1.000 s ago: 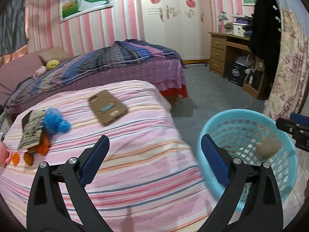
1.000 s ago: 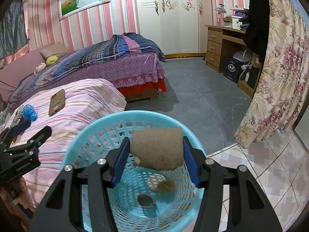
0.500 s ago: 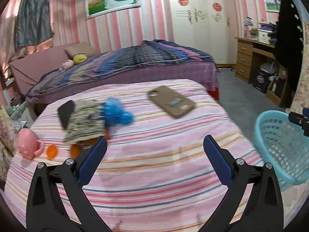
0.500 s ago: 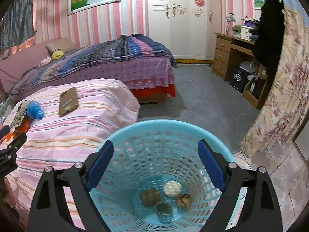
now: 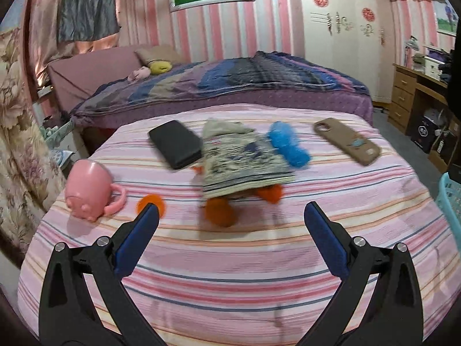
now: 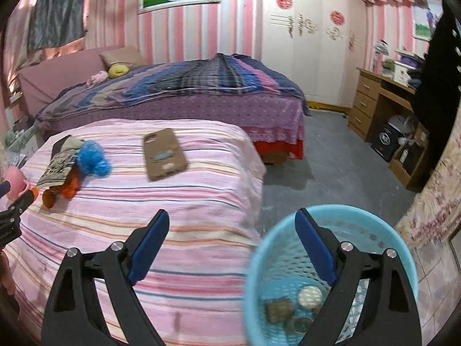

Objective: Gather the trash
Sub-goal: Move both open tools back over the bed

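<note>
Cardboard scrap (image 6: 279, 312) lying dropped in the blue basket (image 6: 291, 230), no longer held.
Right gripper (image 6: 232, 239) is swinging away toward ten o'clock, jaws apart and empty; left gripper (image 5: 230, 225), also wide and empty, is nearing orange scraps (image 5: 220, 214) at twelve o'clock.

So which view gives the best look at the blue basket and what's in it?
The right wrist view: the blue basket sits close beneath the camera, its rim and several trash pieces at the bottom visible. The left wrist view catches only a sliver of its rim at the right edge, contents hidden.
</note>
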`<state>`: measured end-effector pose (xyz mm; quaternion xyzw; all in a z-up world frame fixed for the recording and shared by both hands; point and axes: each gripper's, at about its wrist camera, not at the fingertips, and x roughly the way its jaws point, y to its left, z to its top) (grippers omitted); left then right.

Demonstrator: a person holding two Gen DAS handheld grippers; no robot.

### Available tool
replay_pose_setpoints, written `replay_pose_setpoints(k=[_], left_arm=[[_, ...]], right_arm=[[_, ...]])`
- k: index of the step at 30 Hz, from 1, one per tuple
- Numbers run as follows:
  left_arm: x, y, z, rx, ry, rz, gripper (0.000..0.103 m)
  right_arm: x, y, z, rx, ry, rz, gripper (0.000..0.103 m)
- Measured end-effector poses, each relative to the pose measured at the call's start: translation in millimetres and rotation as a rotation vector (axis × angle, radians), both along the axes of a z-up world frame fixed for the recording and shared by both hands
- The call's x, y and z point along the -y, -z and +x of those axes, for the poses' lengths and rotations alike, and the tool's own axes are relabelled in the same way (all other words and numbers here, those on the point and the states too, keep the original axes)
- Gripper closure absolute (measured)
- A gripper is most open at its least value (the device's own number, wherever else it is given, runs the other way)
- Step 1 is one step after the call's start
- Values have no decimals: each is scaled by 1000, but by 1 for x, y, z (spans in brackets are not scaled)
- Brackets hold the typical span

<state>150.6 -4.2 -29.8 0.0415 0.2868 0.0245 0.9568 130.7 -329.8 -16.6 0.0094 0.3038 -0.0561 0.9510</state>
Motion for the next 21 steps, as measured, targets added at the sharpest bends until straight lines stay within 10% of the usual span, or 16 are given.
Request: replay_pose_setpoints(k=[21], left_arm=[[-133, 37, 33, -155, -213, -136, 6]], right_arm=[[-105, 22, 37, -68, -135, -14, 16]])
